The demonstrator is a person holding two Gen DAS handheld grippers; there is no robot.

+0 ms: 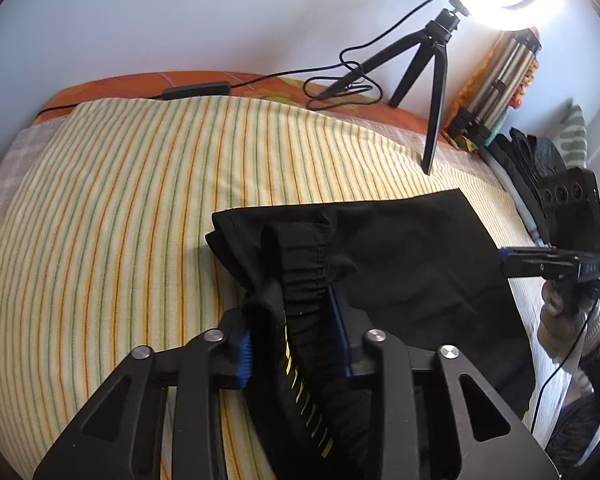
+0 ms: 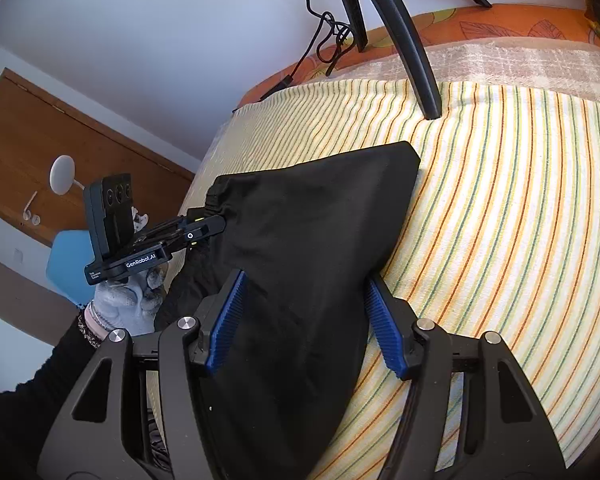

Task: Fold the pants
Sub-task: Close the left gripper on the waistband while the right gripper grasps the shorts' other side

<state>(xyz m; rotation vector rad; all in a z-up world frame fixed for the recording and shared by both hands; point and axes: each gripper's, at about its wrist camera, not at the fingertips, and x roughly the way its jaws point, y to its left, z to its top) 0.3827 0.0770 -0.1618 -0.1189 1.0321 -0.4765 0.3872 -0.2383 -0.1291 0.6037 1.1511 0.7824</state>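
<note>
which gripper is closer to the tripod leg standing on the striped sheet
Right. The right gripper, open around the black pants, sits nearer the tripod leg; the left gripper grips the waistband farther away.

From the left wrist we look close and low along the left gripper (image 1: 290, 344) across the bed (image 1: 112, 200) toward its far edge and the wall, with the tripod (image 1: 424, 76) at the far right corner; from the right wrist we look equally close along the right gripper (image 2: 306, 320), angled toward the same far edge. Both views share the black pants (image 1: 412, 268), the striped sheet (image 2: 500, 200) and the tripod; each catches the other gripper at its margin.
</note>
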